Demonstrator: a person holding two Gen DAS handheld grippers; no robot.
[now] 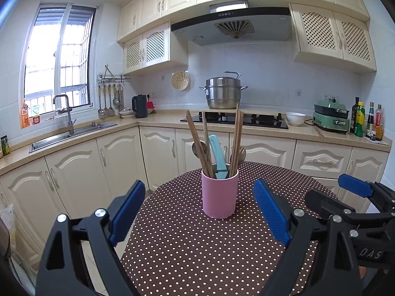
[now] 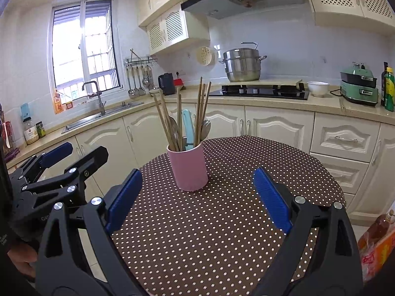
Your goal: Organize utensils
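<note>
Straight ahead of both grippers, a pink cup (image 1: 220,194) stands on the dotted table (image 1: 197,246), chopsticks (image 1: 238,133) upright inside. Left gripper (image 1: 198,209) and right gripper (image 2: 197,197) gape wide, empty; neither is clearly nearer.

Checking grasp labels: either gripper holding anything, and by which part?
Nothing held. Left gripper and right gripper both open, short of the pink utensil cup.

Pink holder (image 1: 220,194) upright mid-table (image 1: 187,246), dotted cloth. Inside, leaning: wooden chopsticks (image 1: 197,143) splayed both sides, teal-handled utensil (image 1: 217,154) center, metal spoon (image 1: 198,148) left, fork (image 1: 241,151) right, heads up.
</note>
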